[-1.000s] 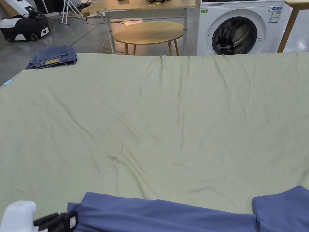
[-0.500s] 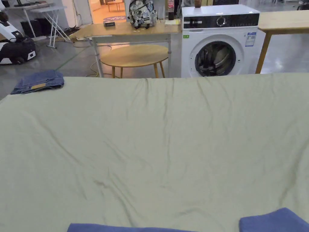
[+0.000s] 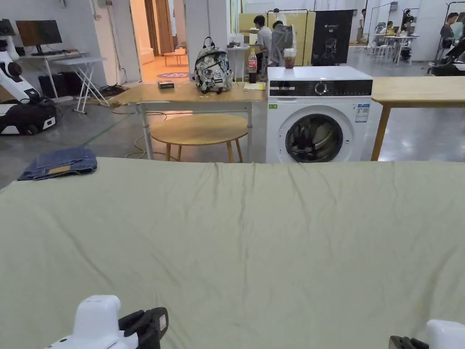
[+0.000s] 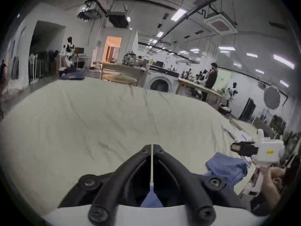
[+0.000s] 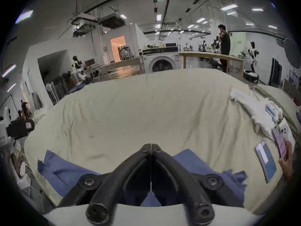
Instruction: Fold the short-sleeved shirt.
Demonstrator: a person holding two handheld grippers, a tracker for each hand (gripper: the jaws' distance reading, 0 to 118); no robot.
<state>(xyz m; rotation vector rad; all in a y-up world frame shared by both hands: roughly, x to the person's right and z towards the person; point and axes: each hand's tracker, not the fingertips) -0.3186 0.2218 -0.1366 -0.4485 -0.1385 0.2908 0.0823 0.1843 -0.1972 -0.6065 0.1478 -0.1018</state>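
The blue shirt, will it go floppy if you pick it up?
Probably floppy: the blue shirt lies soft and rumpled on the green sheet. It looks thin, so likely light. Its loose sleeve would probably dangle.

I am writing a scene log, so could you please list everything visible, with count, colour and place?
shirt: one, blue, near edge of the bed sheet
bed sheet: one, pale green, covering the work surface
folded jeans: one, blue, far left corner
washing machine: one, white, behind the sheet
round table: one, wooden, beside the machine
backpack: one, patterned, on the desk
white cloth: one, right edge
left gripper: fingers closed, empty
right gripper: fingers closed, empty
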